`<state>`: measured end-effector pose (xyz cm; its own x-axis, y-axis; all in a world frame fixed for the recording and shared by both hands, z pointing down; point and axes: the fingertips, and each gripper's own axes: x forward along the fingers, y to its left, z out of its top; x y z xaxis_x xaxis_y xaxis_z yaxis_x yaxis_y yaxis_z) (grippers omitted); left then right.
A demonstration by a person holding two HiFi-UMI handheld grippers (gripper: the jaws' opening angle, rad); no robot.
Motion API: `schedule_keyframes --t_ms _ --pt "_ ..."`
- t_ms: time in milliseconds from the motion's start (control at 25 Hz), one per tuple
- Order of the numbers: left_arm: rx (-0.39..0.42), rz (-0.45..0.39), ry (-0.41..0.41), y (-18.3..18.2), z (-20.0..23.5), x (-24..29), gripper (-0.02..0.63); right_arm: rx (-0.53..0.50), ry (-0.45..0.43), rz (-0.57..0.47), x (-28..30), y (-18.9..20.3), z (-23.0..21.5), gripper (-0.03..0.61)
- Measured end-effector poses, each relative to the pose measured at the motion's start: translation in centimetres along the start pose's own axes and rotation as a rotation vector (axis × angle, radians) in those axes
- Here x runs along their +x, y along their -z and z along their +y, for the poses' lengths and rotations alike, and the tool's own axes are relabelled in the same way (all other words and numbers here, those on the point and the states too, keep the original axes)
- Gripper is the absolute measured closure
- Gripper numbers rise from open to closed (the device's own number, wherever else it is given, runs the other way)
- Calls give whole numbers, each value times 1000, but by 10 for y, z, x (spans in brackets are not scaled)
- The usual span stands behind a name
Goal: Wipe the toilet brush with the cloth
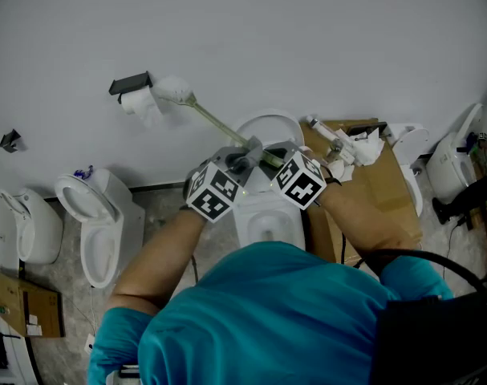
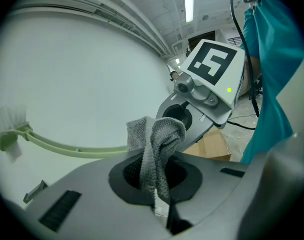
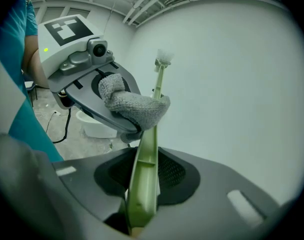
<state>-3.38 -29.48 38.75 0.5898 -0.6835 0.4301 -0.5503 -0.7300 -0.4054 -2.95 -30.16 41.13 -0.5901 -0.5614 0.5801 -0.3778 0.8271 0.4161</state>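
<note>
Grey cloth (image 2: pixel 155 143) pinched in left gripper (image 2: pixel 159 199), pressed on green toilet brush (image 3: pixel 159 86) handle clamped by right gripper (image 3: pixel 139 204); wiping seemed mid-handle, bristle end likely not yet reached.

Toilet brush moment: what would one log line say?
left gripper: shut on cloth | right gripper: shut on toilet brush | cloth against handle

Long pale green plastic toilet brush (image 1: pixel 213 121), white bristle head: up in air, slanted, head at far end close to white wall. Near end of thin handle pinched in right gripper (image 3: pixel 141 199). Small grey knit cloth (image 2: pixel 159 144): bunched up, pinched in left gripper (image 2: pixel 159 189), top sticking out. Cloth touches brush handle, low down near held end.
</note>
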Motion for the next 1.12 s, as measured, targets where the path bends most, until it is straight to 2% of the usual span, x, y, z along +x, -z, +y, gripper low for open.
schedule_keyframes --t_ms 600,1120 --pt "-28 8 -69 7 27 -13 594 -40 14 -7 -5 0 1 479" --pt "-84 2 -127 17 54 -30 594 -90 31 6 -6 6 4 479"
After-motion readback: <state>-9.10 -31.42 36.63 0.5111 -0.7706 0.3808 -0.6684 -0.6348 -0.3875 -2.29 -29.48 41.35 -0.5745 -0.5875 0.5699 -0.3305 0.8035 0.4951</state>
